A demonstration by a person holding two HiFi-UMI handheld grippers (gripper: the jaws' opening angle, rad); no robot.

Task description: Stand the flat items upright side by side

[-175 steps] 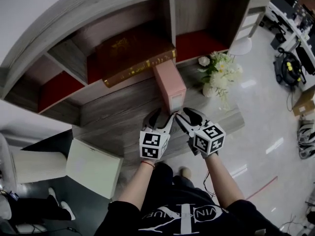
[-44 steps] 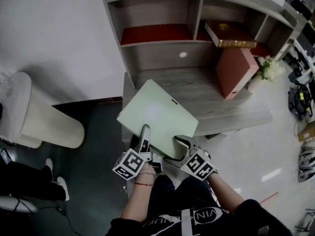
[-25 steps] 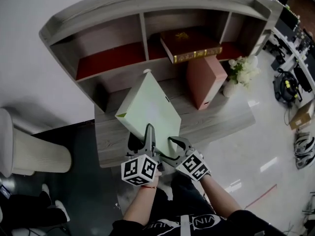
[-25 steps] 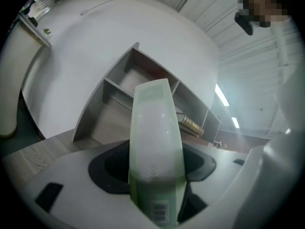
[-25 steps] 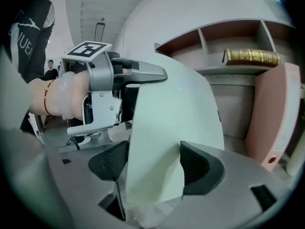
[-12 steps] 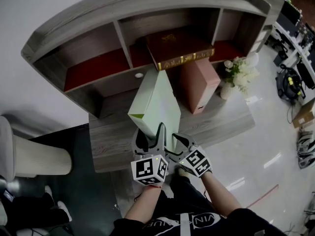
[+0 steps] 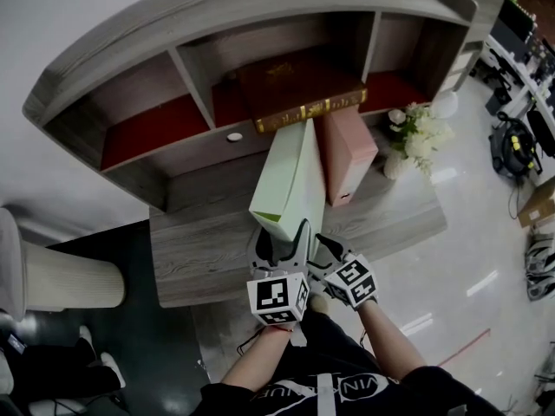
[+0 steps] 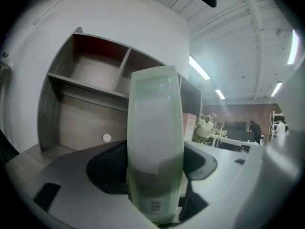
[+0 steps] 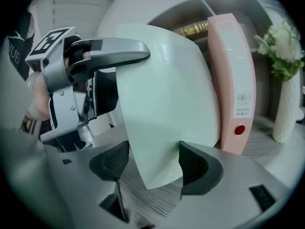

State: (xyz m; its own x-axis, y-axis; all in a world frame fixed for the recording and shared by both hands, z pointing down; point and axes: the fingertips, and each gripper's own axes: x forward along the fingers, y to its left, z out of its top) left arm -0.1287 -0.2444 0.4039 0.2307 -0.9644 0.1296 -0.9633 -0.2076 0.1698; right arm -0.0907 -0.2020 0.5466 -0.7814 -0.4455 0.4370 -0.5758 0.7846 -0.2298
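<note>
A pale green file box (image 7: 286,176) stands nearly upright on edge, its lower corner (image 9: 155,182) just above the grey wooden desk (image 7: 199,250). It sits close to the left of an upright pink file box (image 7: 349,150), whose spine (image 9: 236,80) faces me. My left gripper (image 7: 290,237) is shut across the green box's narrow spine (image 8: 155,128). Its jaws have just been opening a little, with the box still filling the space between them. My right gripper (image 7: 323,248) is shut on the lower corner of that box, both pads against it.
A brown book with gilt edges (image 7: 295,89) lies flat in the shelf unit (image 7: 147,137) behind the boxes. A white vase of flowers (image 7: 414,137) stands right of the pink box. A white ribbed bin (image 7: 52,280) stands on the floor at the left.
The green box has swung from a tilted, face-up slant to nearly upright. It has moved right, closer to the pink box, and both grippers travelled with it.
</note>
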